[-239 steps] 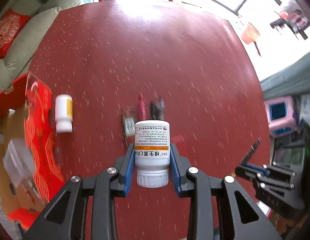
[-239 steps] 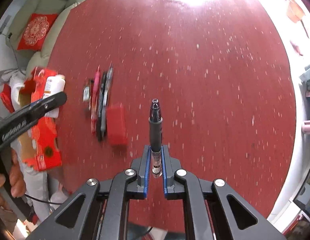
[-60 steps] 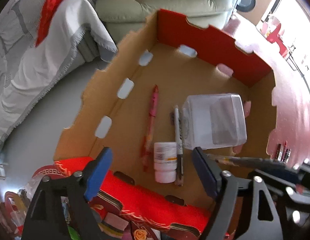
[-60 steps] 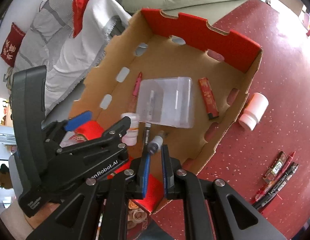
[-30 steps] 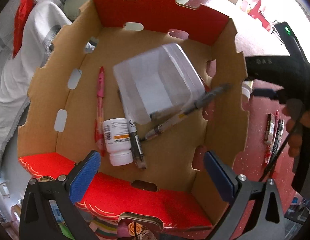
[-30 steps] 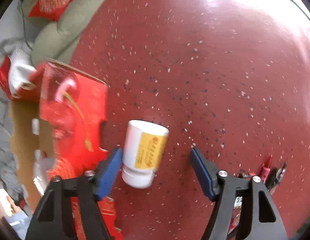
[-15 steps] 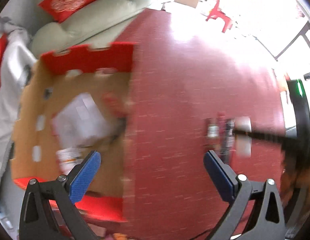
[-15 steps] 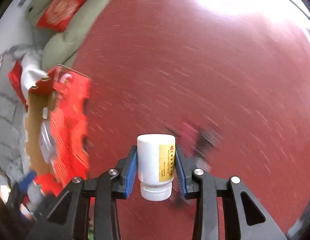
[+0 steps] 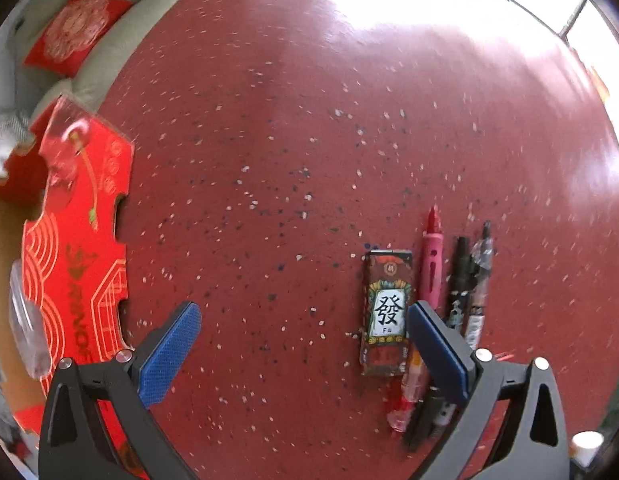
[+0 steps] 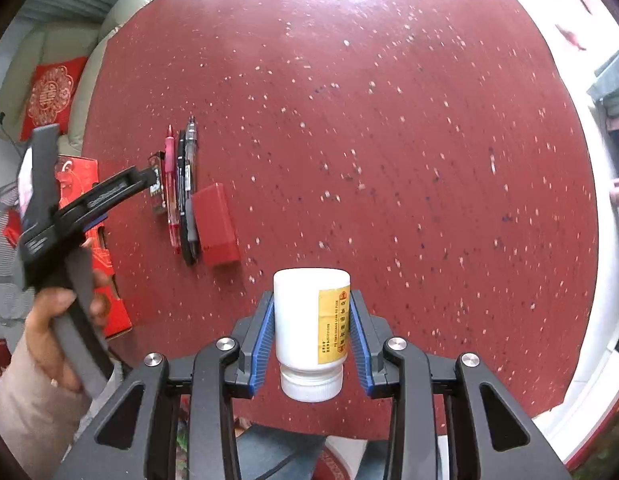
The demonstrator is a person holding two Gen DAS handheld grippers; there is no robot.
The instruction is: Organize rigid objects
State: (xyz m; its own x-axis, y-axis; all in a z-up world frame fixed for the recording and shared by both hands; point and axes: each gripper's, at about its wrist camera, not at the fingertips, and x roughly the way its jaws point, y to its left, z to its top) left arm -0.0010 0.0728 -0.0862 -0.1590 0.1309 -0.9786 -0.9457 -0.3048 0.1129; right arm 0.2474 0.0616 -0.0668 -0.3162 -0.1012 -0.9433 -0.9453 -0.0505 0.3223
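The right tongs [image 10: 311, 340] are clenched on a white pill bottle [image 10: 309, 320], blue pads pressed to both sides of its body, cap end toward the camera and flat base pointing away — a firm hold across the widest part, which looks like a carry grip, lifted clear of the red speckled counter [image 10: 389, 160]. The bottle is smooth, rigid plastic with a ribbed white screw cap and a yellow label strip running down one side; it shouldn't deform under the pads. Over on the other side, the left tongs [image 9: 303, 344] hang released, jaws wide apart with nothing between them, poised above the counter right by the little row of leftovers: a printed rectangular tile [image 9: 387, 308] bearing a big Chinese character, a pink pen [image 9: 429, 268] beside it, and dark pens [image 9: 469, 280] lined up alongside. From the right wrist view a red block [image 10: 215, 224] lies just beside that same row, and a hand [image 10: 49, 320] grips the left tool's handle. The red cardboard box [image 9: 77, 240] sits at the counter's left edge, its patterned flap facing us — that's my guess for where the bottle belongs, with the open left tongs lining up to take the tile or a pen next
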